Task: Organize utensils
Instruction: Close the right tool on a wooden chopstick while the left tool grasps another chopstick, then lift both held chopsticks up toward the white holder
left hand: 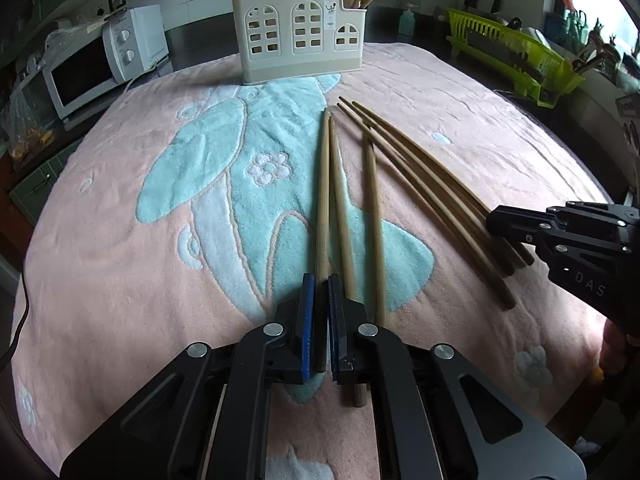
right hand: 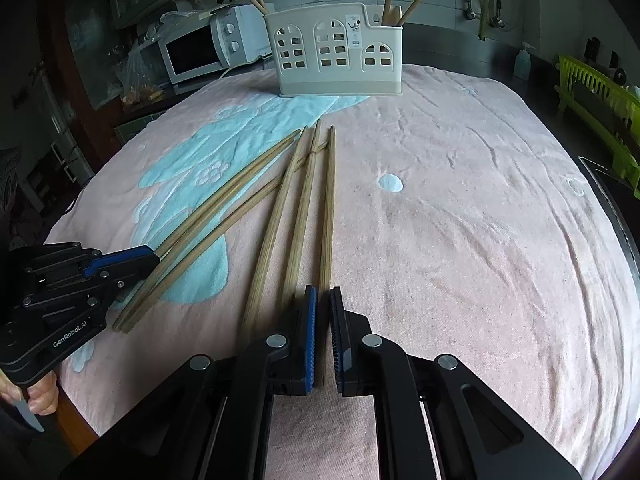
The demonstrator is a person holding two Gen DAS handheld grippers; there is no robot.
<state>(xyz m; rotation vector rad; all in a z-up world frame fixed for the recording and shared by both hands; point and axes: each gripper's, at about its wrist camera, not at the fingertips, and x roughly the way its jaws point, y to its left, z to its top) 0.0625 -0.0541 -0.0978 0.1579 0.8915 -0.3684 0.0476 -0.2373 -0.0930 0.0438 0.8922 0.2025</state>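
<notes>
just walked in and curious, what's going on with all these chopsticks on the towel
A person is sorting chopsticks with a gripper in each hand. The left gripper has closed on the thick end of one chopstick lying on the pink towel. The right gripper sits low at the end of another chopstick, fingers nearly together around it. Several more lie loose on the towel, and the cream holder at the back already has a few standing in it.

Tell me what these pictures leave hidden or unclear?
- Left wrist view: the left claw covers the thick end of its chopstick.
- Both views: the holder walls hide the stored chopsticks' lower parts.
- Right wrist view: the holder's label is too small to read.
</notes>
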